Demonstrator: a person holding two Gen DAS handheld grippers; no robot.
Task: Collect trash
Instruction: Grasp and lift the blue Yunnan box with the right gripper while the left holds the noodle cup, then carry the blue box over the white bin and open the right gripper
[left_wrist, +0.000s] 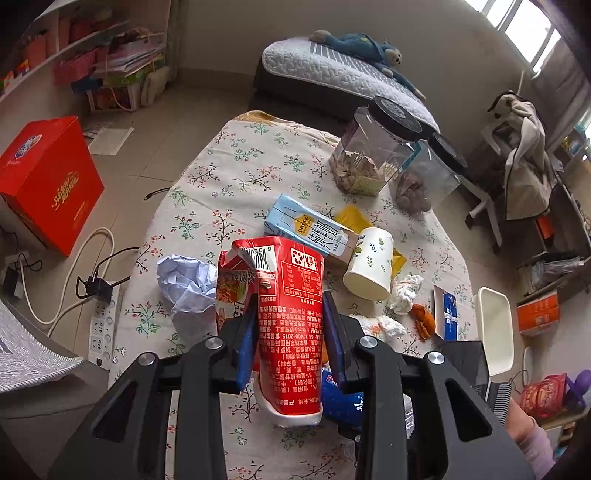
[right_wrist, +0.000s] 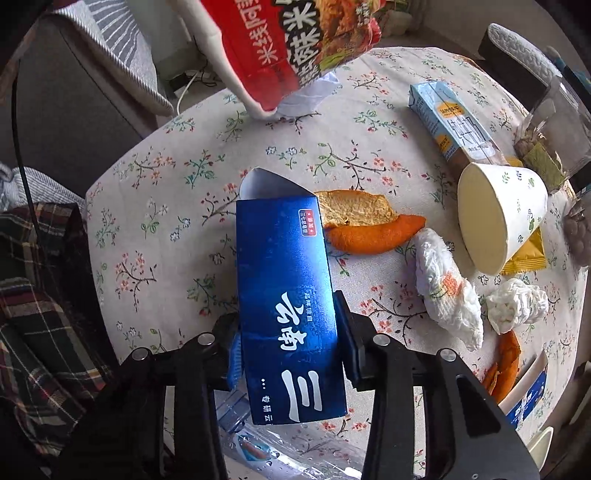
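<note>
Both claws are loaded above the flowered surface (right_wrist: 177, 229), the left claw (left_wrist: 290, 325) clamping the red noodle cup (left_wrist: 288, 295) and the right claw (right_wrist: 291, 325) pinching the blue carton (right_wrist: 288, 295); grip firmly so neither crushes or slips on lifting

Clearly a lived-in home, a bedroom or family room. Shown by a quilted grey-white mattress (left_wrist: 343, 70) with a blue plush monkey (left_wrist: 369, 48), a round table under floral cloth (left_wrist: 236, 177), cluttered wall shelves (left_wrist: 74, 48), and a white power strip (left_wrist: 101, 328) on tiled floor.
</note>
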